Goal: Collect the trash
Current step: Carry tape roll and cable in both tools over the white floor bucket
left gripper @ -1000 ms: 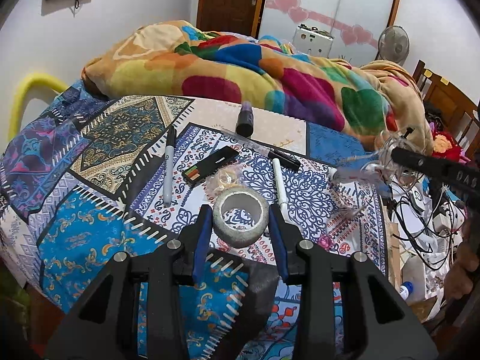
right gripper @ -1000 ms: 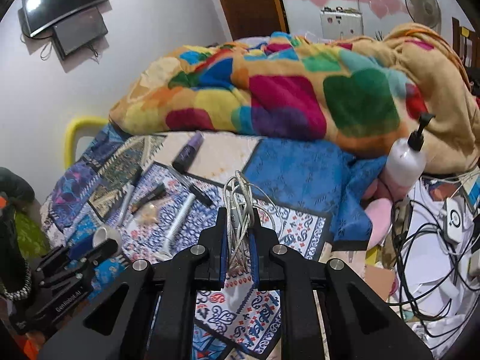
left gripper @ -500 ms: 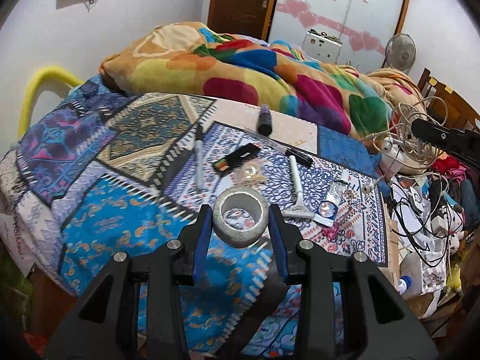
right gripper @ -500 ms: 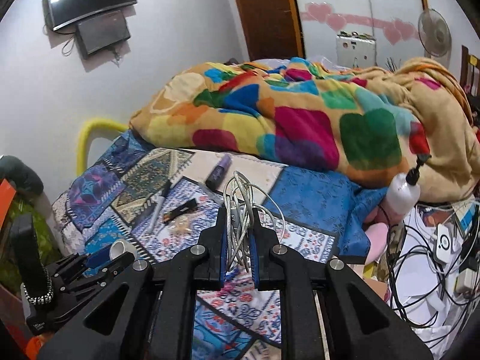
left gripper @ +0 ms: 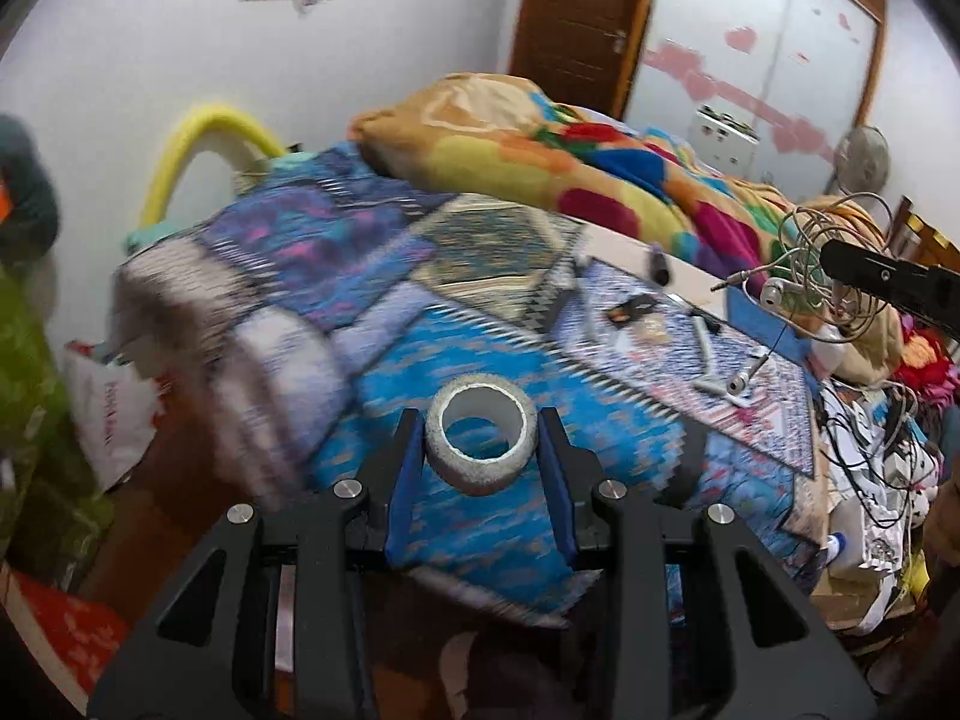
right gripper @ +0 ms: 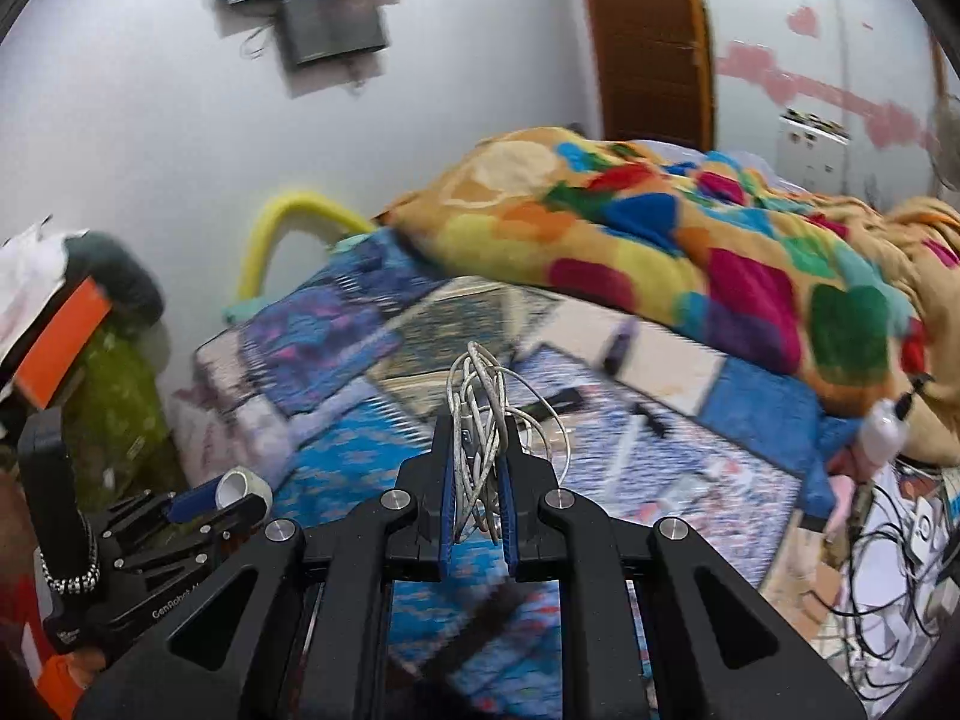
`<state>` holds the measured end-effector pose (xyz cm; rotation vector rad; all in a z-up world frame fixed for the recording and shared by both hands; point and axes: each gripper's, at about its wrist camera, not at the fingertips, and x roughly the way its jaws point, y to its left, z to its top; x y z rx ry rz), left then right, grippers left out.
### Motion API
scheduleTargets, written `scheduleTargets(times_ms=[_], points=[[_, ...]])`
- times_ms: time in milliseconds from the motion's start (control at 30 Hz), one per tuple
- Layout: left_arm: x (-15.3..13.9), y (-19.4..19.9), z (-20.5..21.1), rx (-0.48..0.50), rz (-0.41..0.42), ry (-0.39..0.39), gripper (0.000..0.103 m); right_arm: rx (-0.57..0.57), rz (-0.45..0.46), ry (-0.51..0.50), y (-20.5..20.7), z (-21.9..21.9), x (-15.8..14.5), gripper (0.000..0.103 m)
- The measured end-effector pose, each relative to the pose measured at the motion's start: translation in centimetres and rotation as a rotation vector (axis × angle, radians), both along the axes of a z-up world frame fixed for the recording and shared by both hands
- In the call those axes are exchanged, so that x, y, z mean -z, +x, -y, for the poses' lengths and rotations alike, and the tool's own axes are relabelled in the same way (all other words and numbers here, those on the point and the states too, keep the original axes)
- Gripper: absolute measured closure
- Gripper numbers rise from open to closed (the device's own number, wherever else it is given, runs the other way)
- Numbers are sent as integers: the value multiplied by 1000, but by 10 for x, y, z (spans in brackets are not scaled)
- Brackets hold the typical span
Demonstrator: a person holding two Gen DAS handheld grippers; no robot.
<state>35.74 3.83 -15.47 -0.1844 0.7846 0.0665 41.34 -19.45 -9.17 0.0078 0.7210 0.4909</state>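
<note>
My left gripper [left gripper: 480,444] is shut on a grey tape roll [left gripper: 480,441] and holds it in the air above the blue patterned bedspread [left gripper: 456,360]. It also shows in the right wrist view [right gripper: 231,495], low at the left, with the tape roll [right gripper: 240,486] between its fingers. My right gripper [right gripper: 477,462] is shut on a tangle of white earphone cable [right gripper: 477,414], lifted above the bed. That cable bundle [left gripper: 822,264] also hangs from the right gripper at the right edge of the left wrist view.
Pens, a purple bottle [right gripper: 618,342], a black case [left gripper: 630,307] and a wrapper lie on the bed. A colourful quilt [right gripper: 690,240] is heaped behind. A white bag [left gripper: 114,408] sits on the floor at left. Cables and clutter [right gripper: 888,552] fill the right.
Both grippers have pulled back from the bed and swung left, each still holding its object. The bed items look farther away and the view is blurred by motion.
</note>
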Motion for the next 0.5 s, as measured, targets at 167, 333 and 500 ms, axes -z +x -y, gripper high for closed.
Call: scheduleTargets(times_ms=[167,333,500], points=[[2,-39,-49,-92,-9,5,66,-114,-10,-15,-26,-55,4,92],[16,-70,-94,-181,-36,-5,66,-222,-27,-46,-46,-106,18,92],[37,-93,-127,-248,-64,-13,66,-315,-71,-68,-61,-153,39,92]])
